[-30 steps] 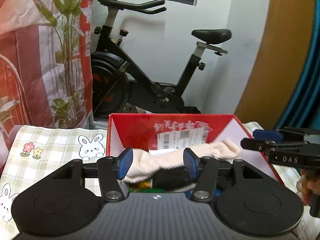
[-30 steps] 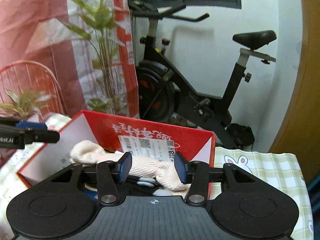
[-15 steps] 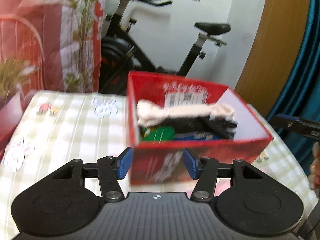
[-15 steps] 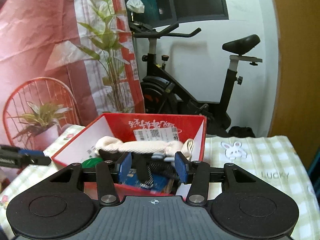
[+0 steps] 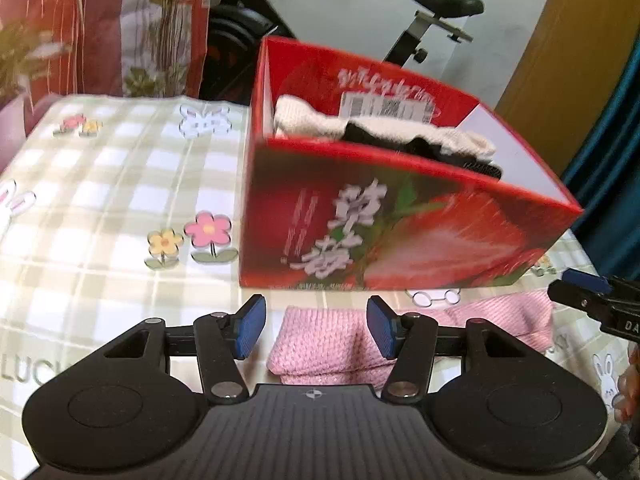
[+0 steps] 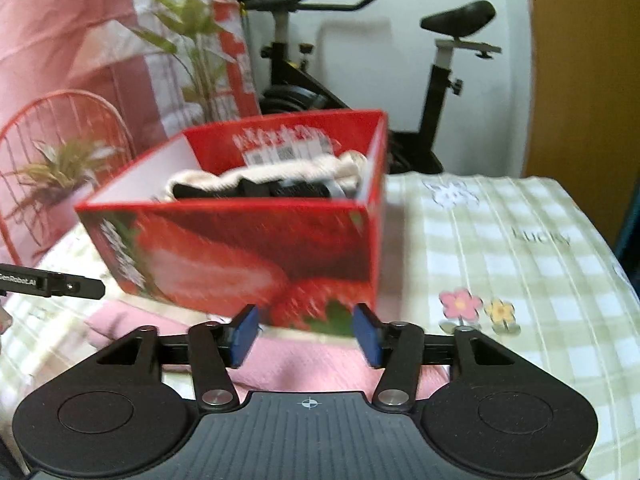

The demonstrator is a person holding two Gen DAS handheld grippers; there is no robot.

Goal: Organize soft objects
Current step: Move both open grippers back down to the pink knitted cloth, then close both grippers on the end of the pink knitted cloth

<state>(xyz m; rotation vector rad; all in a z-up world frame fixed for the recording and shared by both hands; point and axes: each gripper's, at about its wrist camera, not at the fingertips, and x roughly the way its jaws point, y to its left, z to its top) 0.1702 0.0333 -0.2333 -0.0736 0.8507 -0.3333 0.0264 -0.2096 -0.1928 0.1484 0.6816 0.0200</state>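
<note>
A pink knitted cloth (image 5: 328, 344) lies flat on the checked tablecloth just in front of a red strawberry box (image 5: 392, 232). My left gripper (image 5: 316, 328) hovers open over the cloth's left end, its blue pads apart from it. My right gripper (image 6: 306, 334) hangs over the same pink cloth (image 6: 304, 368) at its right end; its jaws are opening and grip nothing. Inside the red box (image 6: 248, 248) a cream knitted piece (image 5: 304, 120) rests on dark garments (image 5: 384, 140). Each gripper's fingers show at the edge of the other's view.
The table carries a green-and-white checked cloth (image 5: 100, 184) with rabbit and flower prints. An exercise bike (image 6: 436, 92) stands behind the table. A red patterned curtain (image 6: 60, 40) and a potted plant (image 6: 64, 168) are at the back left. A hand (image 5: 630, 380) shows at the right edge.
Both grippers let go of the cream piece in the box, pulled back and sank toward the table's front. The pink cloth has come into view beneath them. The right jaws have widened.
</note>
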